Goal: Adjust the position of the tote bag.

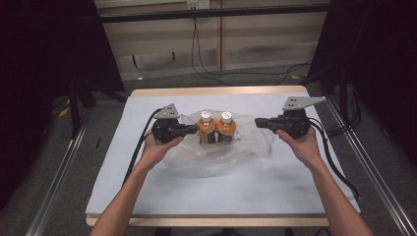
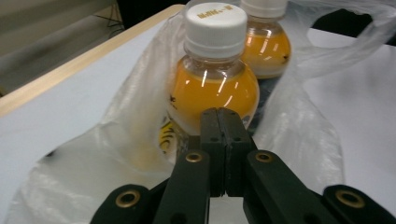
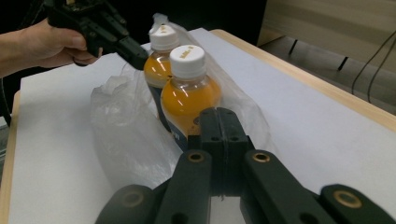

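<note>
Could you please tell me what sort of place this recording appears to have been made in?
Probably a lab recording booth: a white-topped table flanked by black curtains, loose cables on the floor, and handheld grippers beside two juice bottles.

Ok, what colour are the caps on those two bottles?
White, on both bottles' caps; clearest in the left gripper view.

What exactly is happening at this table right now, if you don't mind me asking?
A person holds a two-jaw gripper in each hand over a white table. Two orange drink bottles with white caps stand side by side on a crumpled clear plastic bag. The left gripper, jaws shut, is right up against the nearer bottle; whether it pinches the bag there is unclear. The right gripper, also shut, hangs beside the bag, apart from the bottles.
</note>
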A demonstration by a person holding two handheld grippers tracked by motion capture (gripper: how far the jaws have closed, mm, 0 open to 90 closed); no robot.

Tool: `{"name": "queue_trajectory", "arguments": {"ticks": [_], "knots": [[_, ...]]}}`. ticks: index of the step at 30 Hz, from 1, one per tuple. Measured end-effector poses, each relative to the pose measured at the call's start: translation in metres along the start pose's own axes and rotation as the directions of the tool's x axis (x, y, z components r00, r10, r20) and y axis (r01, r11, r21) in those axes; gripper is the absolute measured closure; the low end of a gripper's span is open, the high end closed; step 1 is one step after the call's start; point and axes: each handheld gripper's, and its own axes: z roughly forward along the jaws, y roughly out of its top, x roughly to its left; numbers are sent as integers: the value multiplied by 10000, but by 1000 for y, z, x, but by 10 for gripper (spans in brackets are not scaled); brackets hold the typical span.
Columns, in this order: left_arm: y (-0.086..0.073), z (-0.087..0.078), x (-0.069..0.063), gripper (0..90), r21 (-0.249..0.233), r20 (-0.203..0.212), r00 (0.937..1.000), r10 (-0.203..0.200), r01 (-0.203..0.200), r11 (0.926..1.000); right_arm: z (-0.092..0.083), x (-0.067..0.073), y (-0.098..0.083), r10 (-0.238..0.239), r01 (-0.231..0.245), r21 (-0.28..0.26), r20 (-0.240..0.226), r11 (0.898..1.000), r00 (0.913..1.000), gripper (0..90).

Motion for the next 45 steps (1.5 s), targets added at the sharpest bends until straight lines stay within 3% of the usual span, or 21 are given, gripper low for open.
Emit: {"name": "queue_trajectory", "arguments": {"ticks": [5, 12, 16, 21, 22, 23, 25, 27, 28, 31, 32, 33, 34, 38, 41, 42, 44, 45], "knots": [[-4, 1, 6, 892, 283, -331, 9992, -206, 215, 9994, 25, -2, -3, -126, 138, 648, -180, 9978, 9998, 900], [-16, 21, 8, 890, 1416, -511, 9985, 181, -107, 9899, 49, -7, -10, -214, 248, 1663, -222, 9858, 9995, 900], [-19, 33, 10, 885, 2246, -483, 9975, 523, -402, 9736, 61, -10, -14, -278, 335, 2180, -290, 9754, 9992, 900], [-27, 45, 10, 890, 2906, -438, 9965, 707, -550, 9553, 78, -11, -26, -476, 526, 2924, -243, 9548, 9986, 900], [-28, 46, 12, 890, 3092, -418, 9953, 874, -703, 9484, 81, -11, -28, -447, 518, 3042, -302, 9512, 9985, 900], [-29, 47, 12, 891, 3117, -415, 9967, 694, -531, 9487, 85, -12, -30, -430, 516, 3095, -343, 9495, 9985, 900], [-32, 50, 13, 891, 3277, -410, 9966, 708, -536, 9433, 90, -14, -33, -458, 528, 3303, -291, 9424, 9985, 900], [-36, 56, 11, 892, 3595, -477, 9951, 864, -636, 9310, 94, -16, -37, -403, 470, 3442, -266, 9377, 9988, 900], [-38, 58, 11, 891, 3703, -310, 9964, 790, -619, 9269, 96, -17, -38, -441, 519, 3588, -299, 9320, 9986, 900], [-43, 60, 11, 896, 3913, -147, 9965, 828, -705, 9176, 99, -19, -42, -482, 565, 3865, -313, 9205, 9983, 900], [-44, 61, 11, 899, 3964, -129, 9963, 849, -728, 9152, 101, -19, -43, -451, 576, 3851, -414, 9211, 9981, 900], [-46, 61, 11, 900, 4128, -71, 9953, 965, -850, 9068, 102, -19, -44, -405, 547, 3892, -447, 9195, 9982, 900], [-46, 60, 11, 900, 4076, -88, 9954, 955, -836, 9093, 103, -18, -45, -370, 515, 3940, -443, 9177, 9983, 900], [-47, 54, 12, 900, 4489, -325, 9879, 1515, -1210, 8854, 108, -17, -51, -491, 654, 4395, -484, 8958, 9976, 900], [-46, 51, 13, 900, 5017, -341, 9776, 2078, -1631, 8495, 110, -17, -55, -519, 638, 4728, -383, 8788, 9979, 900], [-45, 49, 14, 900, 5306, -403, 9712, 2348, -1783, 8287, 111, -17, -55, -474, 589, 4773, -360, 8768, 9982, 900], [-44, 47, 17, 900, 5654, -455, 9620, 2693, -1974, 8008, 111, -18, -56, -470, 569, 4902, -326, 8697, 9984, 900], [-45, 45, 19, 900, 5764, -487, 9646, 2591, -1847, 7960, 111, -18, -56, -586, 653, 5058, -292, 8602, 9979, 900]]}}
